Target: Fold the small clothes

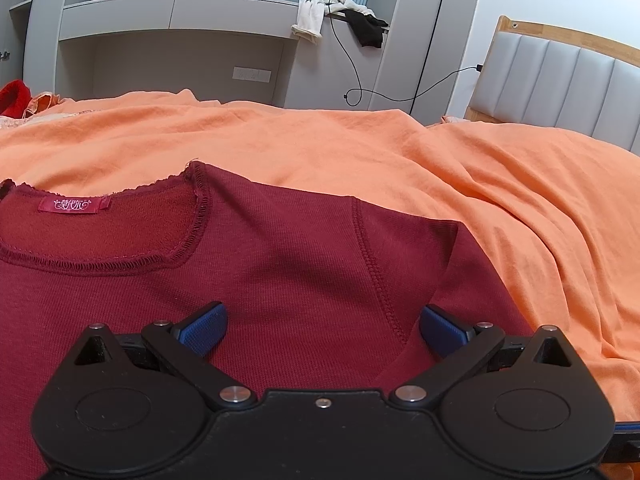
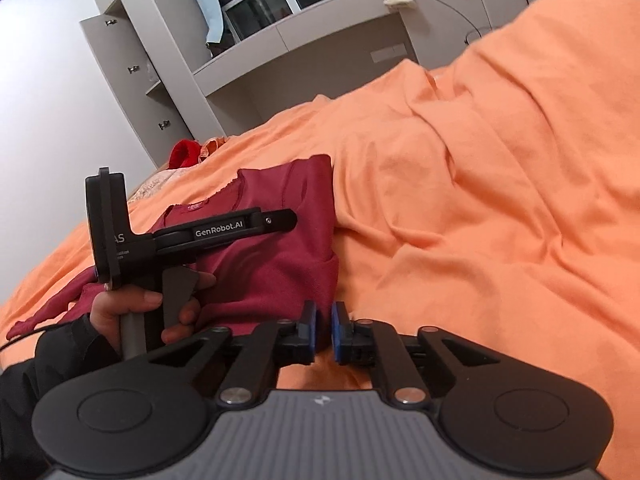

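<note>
Two grippers are seen near the red shirt (image 1: 280,248); left gripper (image 1: 322,330) is spread wide above it; right gripper (image 2: 322,330) is nearly closed beside its edge, nothing visibly pinched.

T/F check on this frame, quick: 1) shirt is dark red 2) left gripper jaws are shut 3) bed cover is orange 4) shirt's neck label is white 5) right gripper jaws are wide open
1) The shirt is dark red. True.
2) The left gripper jaws are shut. False: its blue pads stand far apart above the shirt, open.
3) The bed cover is orange. True.
4) The neck label is white. False: it is pink with light lettering.
5) The right gripper jaws are wide open. False: its pads are nearly together, only a narrow gap between them; whether cloth is pinched there cannot be told.
</note>
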### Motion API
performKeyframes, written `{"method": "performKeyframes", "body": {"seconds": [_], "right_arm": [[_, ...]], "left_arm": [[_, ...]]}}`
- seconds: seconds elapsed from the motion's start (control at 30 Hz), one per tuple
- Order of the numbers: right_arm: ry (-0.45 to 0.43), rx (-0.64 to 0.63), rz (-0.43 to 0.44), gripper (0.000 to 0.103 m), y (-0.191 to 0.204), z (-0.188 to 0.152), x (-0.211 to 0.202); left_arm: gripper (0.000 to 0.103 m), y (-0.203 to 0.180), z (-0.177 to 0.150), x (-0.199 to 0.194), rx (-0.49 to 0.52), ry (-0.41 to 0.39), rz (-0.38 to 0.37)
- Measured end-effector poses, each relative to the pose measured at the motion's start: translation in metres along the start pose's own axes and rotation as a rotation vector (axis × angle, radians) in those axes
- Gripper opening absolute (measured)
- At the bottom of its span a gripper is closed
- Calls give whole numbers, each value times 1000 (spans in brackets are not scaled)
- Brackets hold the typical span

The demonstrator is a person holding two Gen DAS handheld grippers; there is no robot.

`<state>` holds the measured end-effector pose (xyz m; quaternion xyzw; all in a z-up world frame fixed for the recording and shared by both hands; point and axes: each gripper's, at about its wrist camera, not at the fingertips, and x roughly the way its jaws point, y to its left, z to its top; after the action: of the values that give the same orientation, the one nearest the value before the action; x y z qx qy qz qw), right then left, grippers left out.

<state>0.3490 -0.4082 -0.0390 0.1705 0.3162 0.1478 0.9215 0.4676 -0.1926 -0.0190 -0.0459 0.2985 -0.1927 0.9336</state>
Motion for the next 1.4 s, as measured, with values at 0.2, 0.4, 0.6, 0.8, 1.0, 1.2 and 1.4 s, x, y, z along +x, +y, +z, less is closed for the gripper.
{"method": "performKeyframes", "body": {"seconds": [0.2, 0.4, 0.6, 0.8, 1.0, 1.2, 1.4], "right_arm": [[-79, -57, -63, 57, 7, 2, -18], [-153, -63, -87, 88, 17, 3, -36], [-210, -126, -67, 102, 48, 4, -43], [-230, -251, -22, 103, 96, -4, -35], [-236, -386, 49, 103, 139, -25, -29], [-230, -445, 152, 103, 176, -53, -30], [-227, -581, 200, 103, 207, -79, -27]], "left_arm": [[103, 7, 12, -24, -83, -38, 41], [102, 26, 18, -63, -180, -11, 98], [102, 47, 18, -121, -158, -24, 182], [103, 80, 12, -184, -164, -29, 263], [102, 134, -7, -252, -218, -39, 368], [102, 206, -29, -316, -289, -59, 511], [102, 287, -50, -376, -396, -98, 664]]}}
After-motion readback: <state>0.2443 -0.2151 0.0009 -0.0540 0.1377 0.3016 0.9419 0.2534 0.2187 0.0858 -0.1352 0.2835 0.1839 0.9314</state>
